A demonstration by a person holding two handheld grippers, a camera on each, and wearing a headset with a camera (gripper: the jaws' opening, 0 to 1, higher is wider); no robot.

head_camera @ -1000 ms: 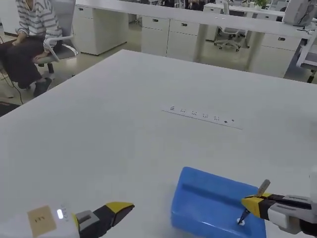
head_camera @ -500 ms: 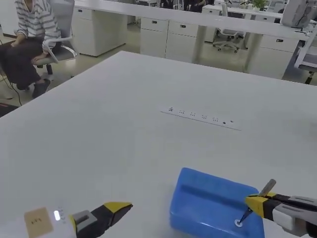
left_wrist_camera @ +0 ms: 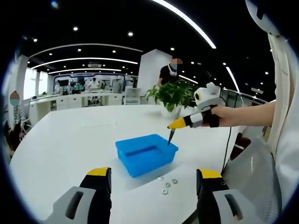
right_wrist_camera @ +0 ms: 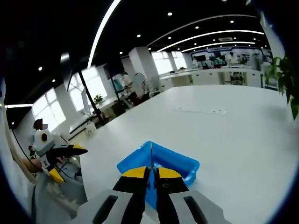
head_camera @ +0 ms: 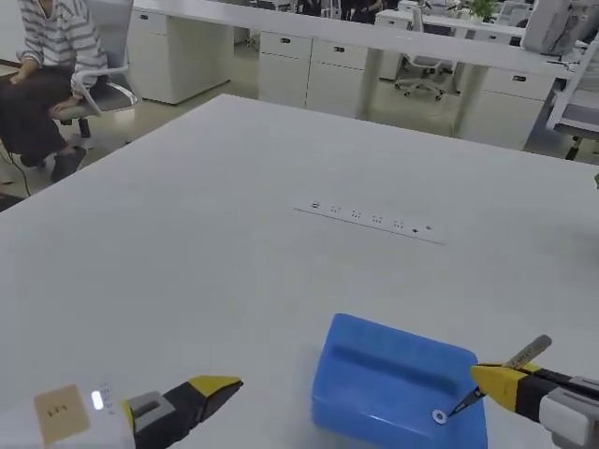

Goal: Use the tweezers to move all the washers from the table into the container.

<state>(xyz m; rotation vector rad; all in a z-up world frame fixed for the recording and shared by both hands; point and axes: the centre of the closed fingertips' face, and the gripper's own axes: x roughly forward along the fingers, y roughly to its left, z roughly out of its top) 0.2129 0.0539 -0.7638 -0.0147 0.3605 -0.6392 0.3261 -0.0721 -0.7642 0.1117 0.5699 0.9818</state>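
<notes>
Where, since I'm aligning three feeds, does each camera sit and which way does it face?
Head view: on the person's head, facing forward and down over the table at the blue container; left gripper and right gripper enter from below.
Left gripper view: on the left gripper, facing across the container to the right gripper; its open jaws frame three washers.
Right gripper view: on the right gripper, facing along jaws shut on the tweezers over the container.
Shared: all see the container; each gripper view sees the other gripper.
</notes>
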